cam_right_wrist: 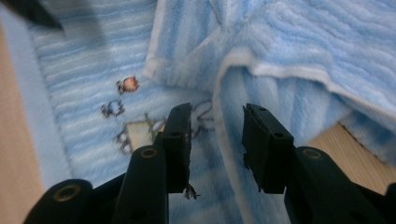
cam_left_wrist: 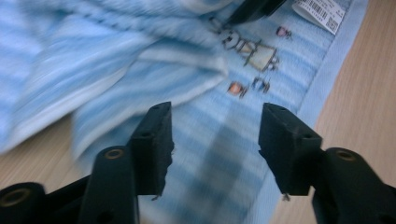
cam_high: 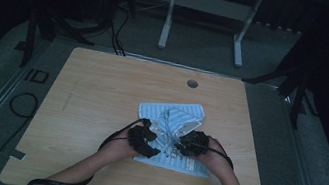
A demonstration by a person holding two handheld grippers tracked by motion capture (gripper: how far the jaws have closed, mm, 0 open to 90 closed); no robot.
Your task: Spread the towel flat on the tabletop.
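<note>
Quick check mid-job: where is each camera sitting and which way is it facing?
High view: above the near table edge, looking forward and down; both forearms, left gripper and right gripper on the blue striped towel.
Left gripper view: rides the left gripper, looking along its fingers at the towel.
Right gripper view: same, on the right gripper.
Shared: both gripper views show the towel's embroidered figure.

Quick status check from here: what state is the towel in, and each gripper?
Towel: blue striped, partly folded and rumpled, lying on the table, white tag at its edge.
Left gripper: fingers apart above the flat striped part, pressing on nothing.
Right gripper: fingers apart, straddling a white-hemmed edge, not clamped.
Table hole: uncovered.
</note>
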